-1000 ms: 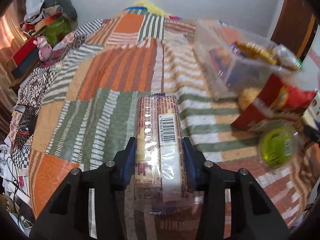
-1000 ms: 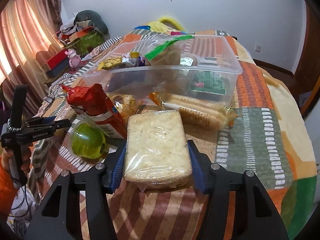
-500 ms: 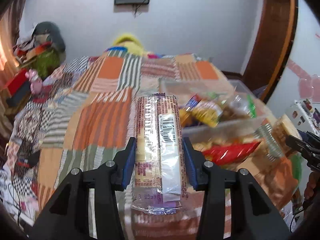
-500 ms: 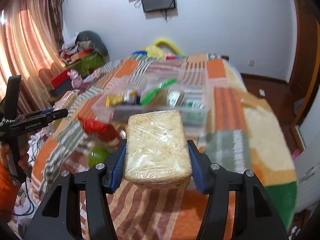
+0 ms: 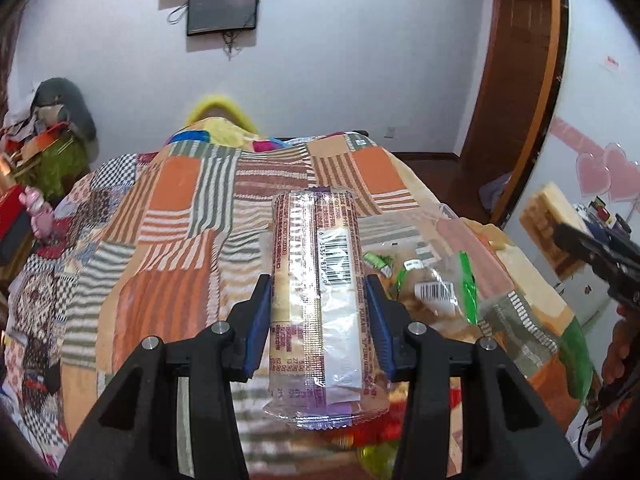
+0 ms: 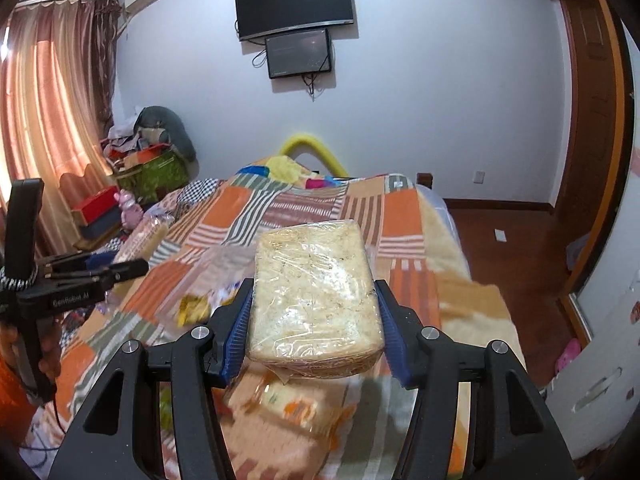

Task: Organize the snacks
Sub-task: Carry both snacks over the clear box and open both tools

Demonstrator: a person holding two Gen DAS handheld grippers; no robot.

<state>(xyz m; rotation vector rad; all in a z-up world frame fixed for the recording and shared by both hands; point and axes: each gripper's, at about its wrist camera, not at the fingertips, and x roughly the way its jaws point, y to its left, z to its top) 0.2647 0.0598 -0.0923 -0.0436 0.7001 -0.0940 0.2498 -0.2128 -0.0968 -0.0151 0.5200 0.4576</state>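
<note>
Left wrist, biscuit pack (image 5: 318, 300) lengthwise, pointing away

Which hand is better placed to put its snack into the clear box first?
Probably left: its gripper holds the long biscuit pack with the clear box just beyond its fingers; the right view shows the box only blurred.

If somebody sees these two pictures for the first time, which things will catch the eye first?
Each claw grips a wrapped snack, lifted above the bed: the left claw pinches a long biscuit pack with its barcode upward, the right claw a pale rice-cake block in clear film. Below lies the patchwork blanket in orange and stripes, and a black TV hangs on the far wall.
</note>
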